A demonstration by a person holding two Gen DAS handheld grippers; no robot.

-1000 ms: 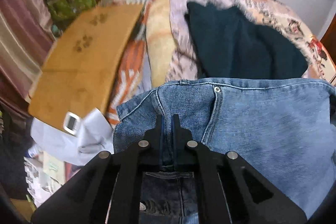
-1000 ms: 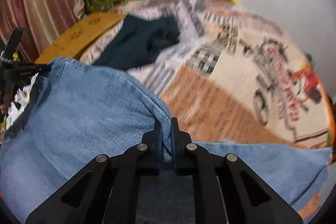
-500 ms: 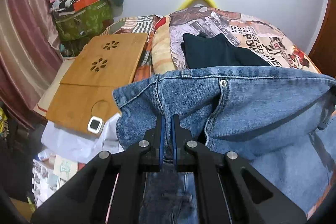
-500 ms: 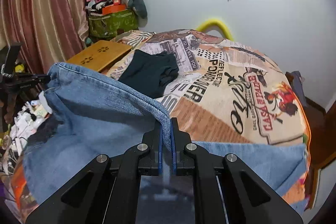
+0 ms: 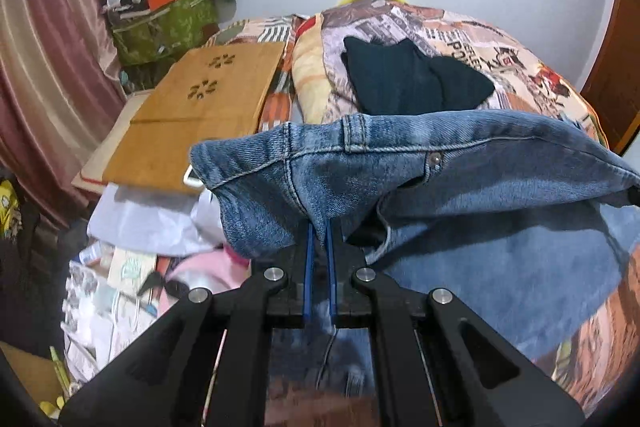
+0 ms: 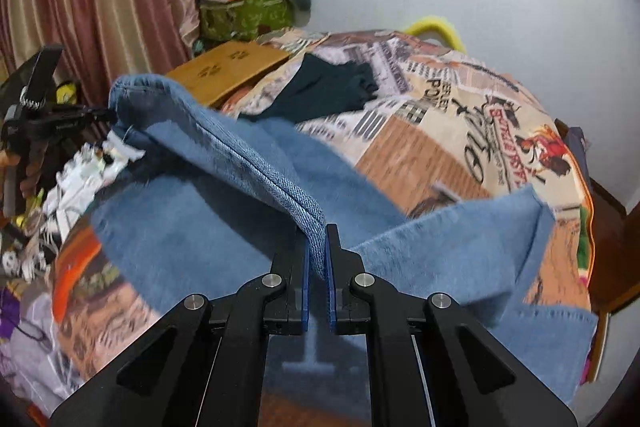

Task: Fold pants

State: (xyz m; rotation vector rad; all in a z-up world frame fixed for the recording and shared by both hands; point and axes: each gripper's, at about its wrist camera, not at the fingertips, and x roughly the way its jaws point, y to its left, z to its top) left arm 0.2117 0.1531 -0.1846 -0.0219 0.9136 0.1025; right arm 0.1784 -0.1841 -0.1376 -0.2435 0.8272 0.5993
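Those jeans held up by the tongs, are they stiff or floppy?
Probably floppy: the jeans sag between the left tongs and right tongs. Likely fairly heavy, since the thick denim hangs in broad folds onto the bedspread.

Both tongs closed, each clamping denim.
Left tongs (image 5: 319, 235): blue pads pinched nearly together on a fold of the jeans (image 5: 400, 163) near the waistband, black linkage arms drawn in. Right tongs (image 6: 318, 251): pads likewise closed on a hemmed edge of the same jeans, held raised. Left tongs also visible at far left of right wrist view, gripping the fabric's other end.
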